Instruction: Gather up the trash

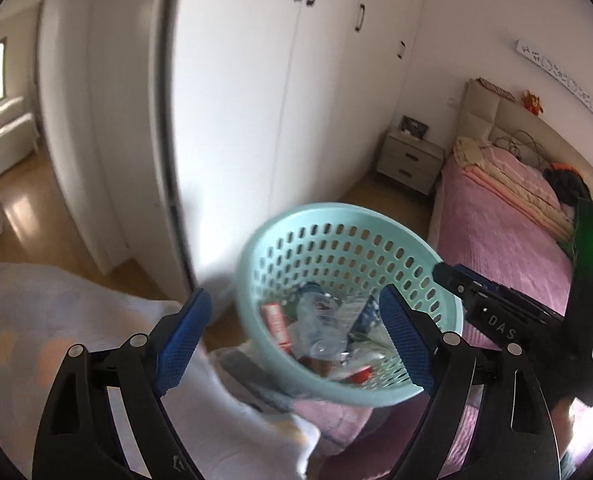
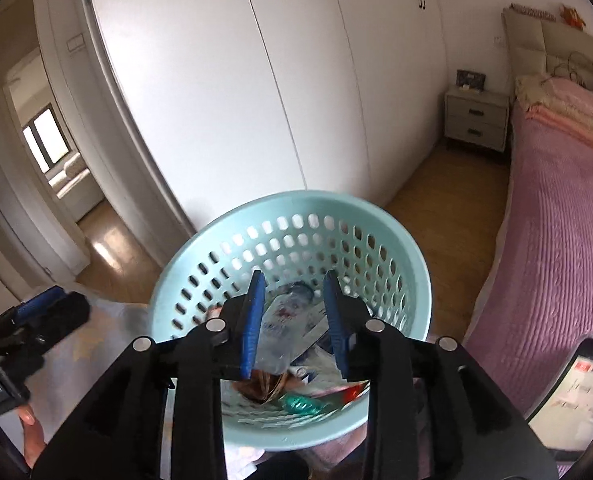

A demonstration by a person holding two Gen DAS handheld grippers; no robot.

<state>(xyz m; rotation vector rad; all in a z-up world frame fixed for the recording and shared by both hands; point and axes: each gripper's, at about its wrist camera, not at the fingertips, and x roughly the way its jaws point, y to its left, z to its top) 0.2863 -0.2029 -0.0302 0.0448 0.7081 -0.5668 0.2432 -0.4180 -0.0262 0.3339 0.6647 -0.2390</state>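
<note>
Trash (image 2: 292, 332) (a crumpled clear bottle, wrappers) lies heaped in the tilted, perforated mint basket (image 2: 200, 240) just beyond both grippers, right gripper (image 2: 294, 316) parted over it, empty, left gripper (image 1: 292, 332) spread wide, white wardrobe (image 2: 224, 92) behind.

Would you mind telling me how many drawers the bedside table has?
2: the bedside table shows an upper drawer and a lower drawer, each with a dark handle. It stands between the wardrobe and the bed.
</note>
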